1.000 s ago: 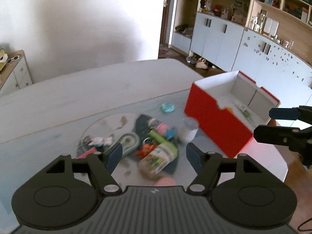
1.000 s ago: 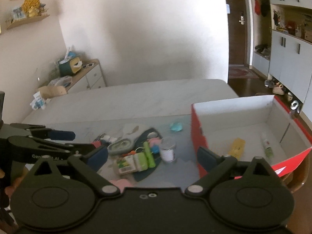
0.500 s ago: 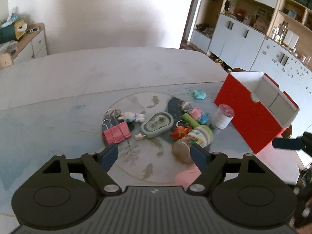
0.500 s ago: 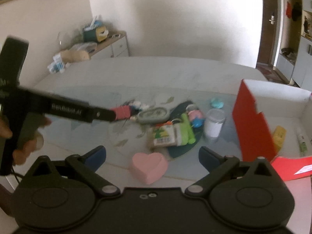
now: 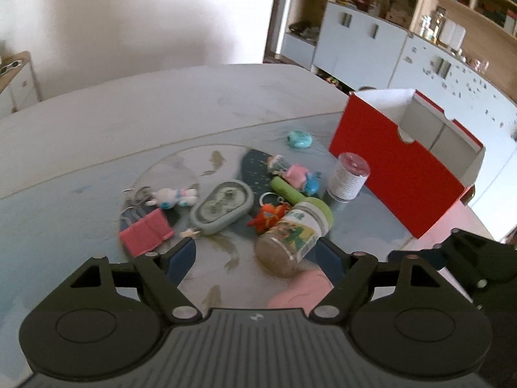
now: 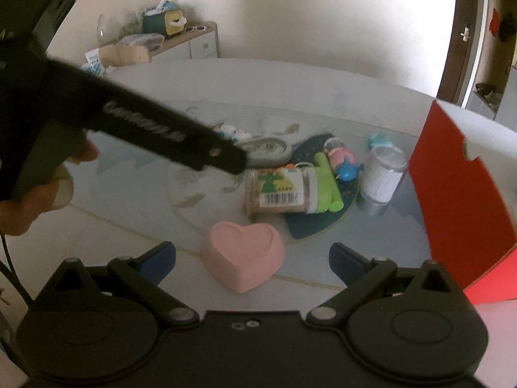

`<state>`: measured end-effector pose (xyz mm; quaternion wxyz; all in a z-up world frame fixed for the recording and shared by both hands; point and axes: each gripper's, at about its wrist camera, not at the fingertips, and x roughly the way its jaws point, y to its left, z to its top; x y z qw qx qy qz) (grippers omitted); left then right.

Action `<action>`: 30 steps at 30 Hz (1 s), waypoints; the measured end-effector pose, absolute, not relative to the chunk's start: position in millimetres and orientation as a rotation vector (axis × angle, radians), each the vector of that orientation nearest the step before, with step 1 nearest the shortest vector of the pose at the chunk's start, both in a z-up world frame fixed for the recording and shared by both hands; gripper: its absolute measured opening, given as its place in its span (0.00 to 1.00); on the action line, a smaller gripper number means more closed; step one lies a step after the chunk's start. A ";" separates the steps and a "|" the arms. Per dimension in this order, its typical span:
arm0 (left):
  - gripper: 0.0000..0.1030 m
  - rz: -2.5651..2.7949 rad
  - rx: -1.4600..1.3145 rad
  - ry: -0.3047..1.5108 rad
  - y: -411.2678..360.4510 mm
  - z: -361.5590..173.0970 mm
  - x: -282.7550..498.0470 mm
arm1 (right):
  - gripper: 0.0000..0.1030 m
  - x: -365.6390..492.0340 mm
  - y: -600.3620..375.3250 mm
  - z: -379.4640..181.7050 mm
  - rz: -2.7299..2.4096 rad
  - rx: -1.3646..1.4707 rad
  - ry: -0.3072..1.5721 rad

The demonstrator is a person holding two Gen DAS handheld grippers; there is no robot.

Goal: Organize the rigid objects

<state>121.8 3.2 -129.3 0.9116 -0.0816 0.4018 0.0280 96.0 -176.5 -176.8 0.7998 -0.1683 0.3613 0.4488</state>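
Pink heart [image 6: 243, 255] is lying on the table [image 6: 323, 87] just ahead of my right gripper [image 6: 252, 260], whose fingers are gaping wide, holding nothing. My left gripper [image 5: 257, 257] is spreading too, empty, its jaws having just been opening, with the jar [image 5: 295, 232] lying near its right finger, beside the red box [image 5: 397, 168].

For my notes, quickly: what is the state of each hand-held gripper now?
Left hand-held gripper: open, holding nothing.
Right hand-held gripper: open, holding nothing.
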 end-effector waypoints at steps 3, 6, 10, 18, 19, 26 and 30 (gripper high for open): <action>0.79 0.031 -0.145 0.844 -4.2 -138.2 134.5 | 0.97 95.8 -173.1 -184.7 0.974 -0.379 0.776; 0.79 0.009 -0.124 0.859 -10.4 -147.2 146.5 | 0.96 94.6 -170.6 -189.8 0.990 -0.394 0.767; 0.79 -0.011 -0.075 0.853 -16.9 -155.9 157.9 | 0.93 94.8 -167.3 -195.2 1.007 -0.407 0.762; 0.79 -0.090 0.015 0.846 -29.9 -164.3 174.4 | 0.88 90.6 -163.7 -198.8 1.030 -0.434 0.743; 0.79 -0.104 0.018 0.852 -30.9 -166.0 176.4 | 0.88 89.6 -163.6 -198.9 1.033 -0.438 0.740; 0.79 -0.143 0.005 0.871 -28.8 -173.7 183.9 | 0.82 83.6 -165.8 -201.6 1.038 -0.453 0.738; 0.79 -0.151 0.007 0.874 -29.2 -175.8 187.9 | 0.81 80.9 -168.7 -202.4 1.038 -0.449 0.734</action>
